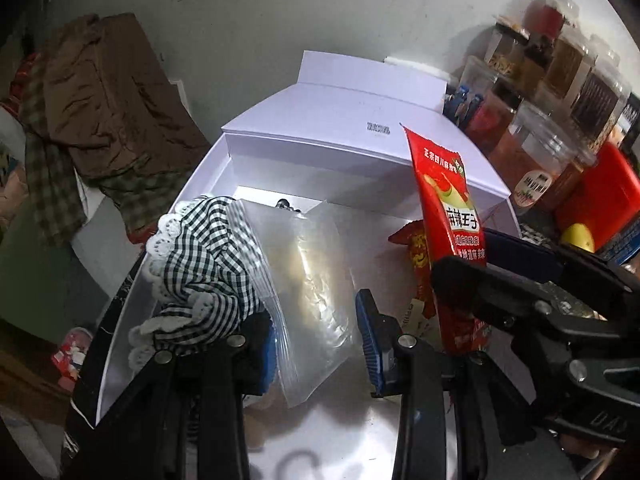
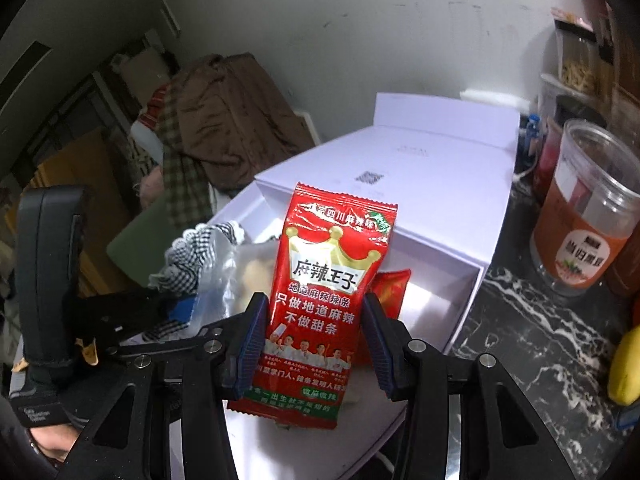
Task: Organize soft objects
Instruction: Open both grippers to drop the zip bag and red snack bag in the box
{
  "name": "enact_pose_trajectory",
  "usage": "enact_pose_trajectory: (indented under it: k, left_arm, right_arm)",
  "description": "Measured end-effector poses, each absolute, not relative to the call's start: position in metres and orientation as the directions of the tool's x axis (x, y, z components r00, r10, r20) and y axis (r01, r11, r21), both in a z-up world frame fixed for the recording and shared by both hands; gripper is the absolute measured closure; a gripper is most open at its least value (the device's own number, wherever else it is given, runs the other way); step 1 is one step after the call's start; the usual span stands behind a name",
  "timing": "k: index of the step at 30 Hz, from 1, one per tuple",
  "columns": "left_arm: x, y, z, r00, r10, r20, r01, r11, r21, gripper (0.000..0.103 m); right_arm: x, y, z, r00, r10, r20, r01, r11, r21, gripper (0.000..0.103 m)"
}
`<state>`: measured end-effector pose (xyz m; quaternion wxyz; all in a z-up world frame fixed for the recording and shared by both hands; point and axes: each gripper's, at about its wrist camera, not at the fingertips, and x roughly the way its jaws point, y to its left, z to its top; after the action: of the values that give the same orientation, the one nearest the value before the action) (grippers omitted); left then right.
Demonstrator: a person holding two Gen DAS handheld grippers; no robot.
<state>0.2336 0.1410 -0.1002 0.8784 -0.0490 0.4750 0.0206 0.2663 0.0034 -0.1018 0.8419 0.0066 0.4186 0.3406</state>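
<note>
A white open box [image 1: 188, 200] [image 2: 472, 280] holds a black-and-white gingham cloth with lace trim [image 1: 200, 264] [image 2: 184, 268], a clear zip bag [image 1: 312, 288] [image 2: 244, 272] and a small red packet [image 1: 412, 240] [image 2: 390, 292]. My right gripper [image 2: 316, 344] is shut on a red snack packet [image 2: 324, 296] [image 1: 448, 208] and holds it upright over the box. My left gripper [image 1: 320, 340] is open over the box, with the clear zip bag between its fingers and the gingham cloth draped at its left finger [image 1: 264, 344].
Clear jars of spices [image 1: 552, 168] [image 2: 588, 208] stand on the dark marble counter [image 2: 520, 320] to the right. A banana [image 2: 628, 364] lies at the far right. Brown and checked clothes [image 1: 100, 120] [image 2: 224, 120] are piled behind the box on the left.
</note>
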Motion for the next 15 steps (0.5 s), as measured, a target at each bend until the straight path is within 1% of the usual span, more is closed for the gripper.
enact_pose_trajectory:
  k: [4, 7, 11, 15]
  left_arm:
    - [0.236, 0.135, -0.100, 0.539, 0.014, -0.842, -0.095, 0.995, -0.044, 0.067]
    - [0.238, 0.132, -0.099, 0.524, 0.041, -0.851, -0.102, 0.995, -0.015, 0.064]
    - [0.239, 0.131, -0.097, 0.510, 0.073, -0.857, -0.117, 0.993, 0.015, 0.055]
    - [0.233, 0.131, -0.089, 0.526, 0.077, -0.847, -0.123, 0.992, 0.015, 0.054]
  right_arm:
    - [0.270, 0.003, -0.104, 0.422, 0.571, -0.705, -0.554, 0.777, 0.298, 0.053]
    - [0.271, 0.003, -0.103, 0.420, 0.572, -0.705, -0.546, 0.779, 0.307, 0.050]
    - [0.267, -0.002, -0.096, 0.437, 0.577, -0.690, -0.547, 0.779, 0.306, 0.036]
    - [0.263, -0.009, -0.084, 0.465, 0.578, -0.671, -0.545, 0.784, 0.298, 0.036]
